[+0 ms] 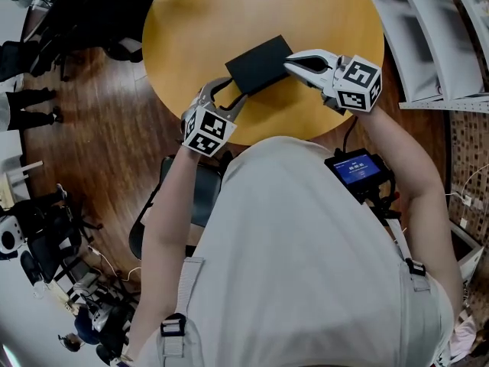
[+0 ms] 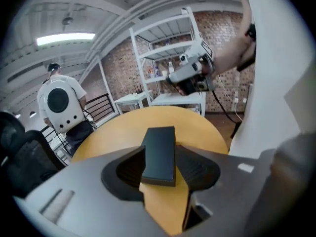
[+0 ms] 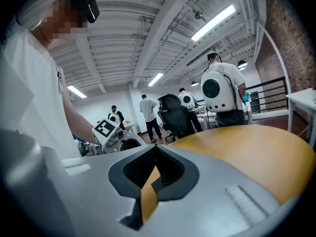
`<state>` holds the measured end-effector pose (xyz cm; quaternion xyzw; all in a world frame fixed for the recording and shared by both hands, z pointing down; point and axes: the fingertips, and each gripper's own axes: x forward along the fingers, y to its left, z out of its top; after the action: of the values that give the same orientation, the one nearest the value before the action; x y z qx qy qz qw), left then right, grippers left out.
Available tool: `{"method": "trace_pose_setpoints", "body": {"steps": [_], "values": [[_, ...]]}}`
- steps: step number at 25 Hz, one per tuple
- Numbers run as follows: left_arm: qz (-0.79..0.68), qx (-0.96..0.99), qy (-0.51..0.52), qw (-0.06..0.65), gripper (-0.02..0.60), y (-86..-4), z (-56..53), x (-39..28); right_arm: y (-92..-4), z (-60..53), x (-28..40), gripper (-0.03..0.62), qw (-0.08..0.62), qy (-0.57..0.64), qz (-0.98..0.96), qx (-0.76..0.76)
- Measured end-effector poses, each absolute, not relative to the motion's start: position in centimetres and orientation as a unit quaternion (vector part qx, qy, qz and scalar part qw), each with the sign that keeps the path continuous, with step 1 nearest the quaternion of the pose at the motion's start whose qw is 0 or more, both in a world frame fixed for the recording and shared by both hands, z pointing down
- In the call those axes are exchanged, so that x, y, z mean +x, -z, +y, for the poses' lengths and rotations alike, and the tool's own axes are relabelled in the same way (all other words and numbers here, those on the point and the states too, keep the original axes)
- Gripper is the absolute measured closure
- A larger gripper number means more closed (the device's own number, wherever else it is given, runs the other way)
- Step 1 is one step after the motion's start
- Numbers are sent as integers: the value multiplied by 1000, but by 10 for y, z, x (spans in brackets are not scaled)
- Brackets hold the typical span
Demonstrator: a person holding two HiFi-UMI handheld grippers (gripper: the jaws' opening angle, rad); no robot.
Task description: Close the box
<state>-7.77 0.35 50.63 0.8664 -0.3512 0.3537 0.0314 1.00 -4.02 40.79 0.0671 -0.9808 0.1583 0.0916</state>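
Observation:
A flat black box (image 1: 258,61) lies with its lid down on the round yellow table (image 1: 229,6). My left gripper (image 1: 237,90) stands at its near left end. In the left gripper view the box (image 2: 159,167) runs lengthwise between the open jaws of the left gripper (image 2: 160,149). The pads sit close beside it, with bare table showing along the right one. My right gripper (image 1: 290,64) points at the box's right corner with its tips together. In its own view the right gripper (image 3: 155,147) is shut, and only the table (image 3: 247,147) shows beyond it.
White shelving (image 1: 428,44) stands right of the table on the wood floor. A black chair (image 1: 153,220) is behind the person's left side. A small blue-screened device (image 1: 356,167) hangs at the person's right. Other people (image 3: 148,112) and a black chair (image 3: 175,115) are farther back.

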Motion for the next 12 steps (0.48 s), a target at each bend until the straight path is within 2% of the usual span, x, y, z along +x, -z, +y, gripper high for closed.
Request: {"method": "trace_pose_setpoints", "body": {"steps": [4,8,10,12], "values": [[-371,881,-291,43,388,-465,-10,-66,-386,-43,-2,594,90,-129,-986,56],[-424,885,-149,122,416,-419,-25,-63,-367,-46,-6,594,69,-121,-989,59],[-456,873,-86,147,460,-400,-31,-71,-360,-47,-7,594,61,-119,-989,63],[-475,866,-62,142,541,-389,-33,-77,-358,-48,-8,594,61,-116,-989,67]]}}
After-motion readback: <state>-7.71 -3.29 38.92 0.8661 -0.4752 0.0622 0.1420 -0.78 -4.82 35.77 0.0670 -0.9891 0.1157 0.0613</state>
